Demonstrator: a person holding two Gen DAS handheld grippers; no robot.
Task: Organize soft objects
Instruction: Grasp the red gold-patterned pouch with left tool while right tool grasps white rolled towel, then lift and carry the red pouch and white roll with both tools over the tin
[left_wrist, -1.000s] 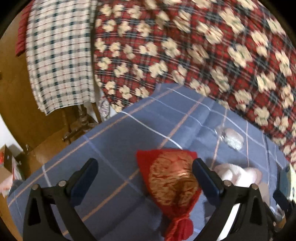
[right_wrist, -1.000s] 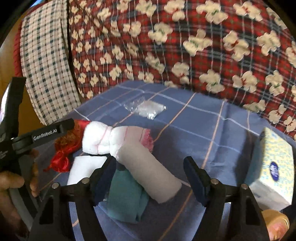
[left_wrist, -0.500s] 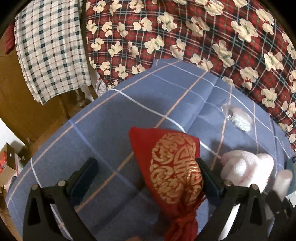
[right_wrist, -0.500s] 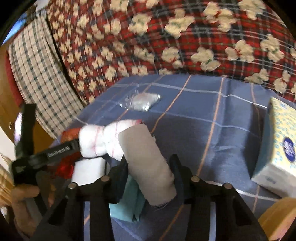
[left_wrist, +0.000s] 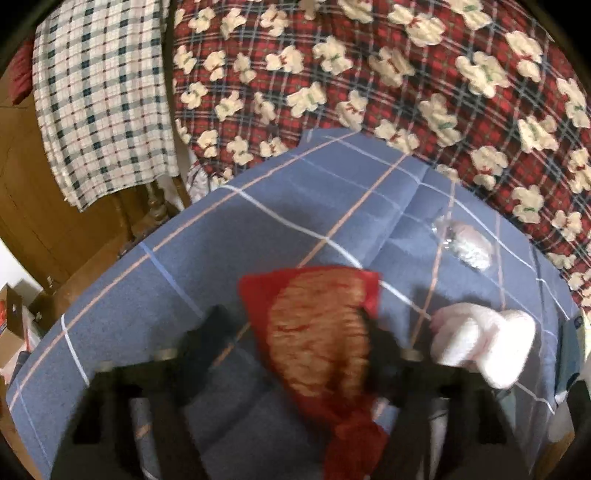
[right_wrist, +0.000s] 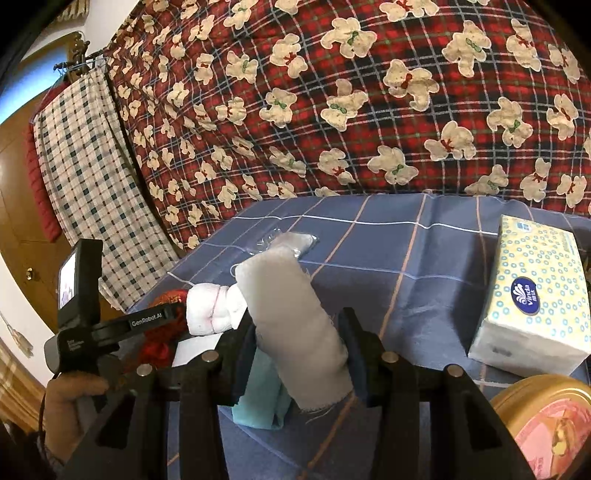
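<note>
My left gripper (left_wrist: 299, 332) is blurred, its jaws narrowed around a red and gold drawstring pouch (left_wrist: 317, 339) on the blue checked cloth (left_wrist: 258, 229); whether they grip it is unclear. My right gripper (right_wrist: 299, 332) is shut on a grey rolled cloth (right_wrist: 291, 317) and holds it tilted above the cloth. A white rolled towel (right_wrist: 210, 306) lies left of it and also shows in the left wrist view (left_wrist: 480, 343). A teal folded cloth (right_wrist: 262, 391) lies under the grey roll. The left gripper (right_wrist: 110, 328) shows in the right wrist view.
A tissue pack (right_wrist: 535, 299) lies at the right. A gold tin (right_wrist: 546, 421) sits at the bottom right. A clear plastic bag (right_wrist: 291, 242) lies further back. A red teddy-bear blanket (right_wrist: 369, 92) rises behind. A checked cloth (left_wrist: 99, 92) hangs at the left by wooden furniture.
My right gripper has closed on the grey roll and lifted it. My left gripper's jaws have narrowed around the red pouch.
</note>
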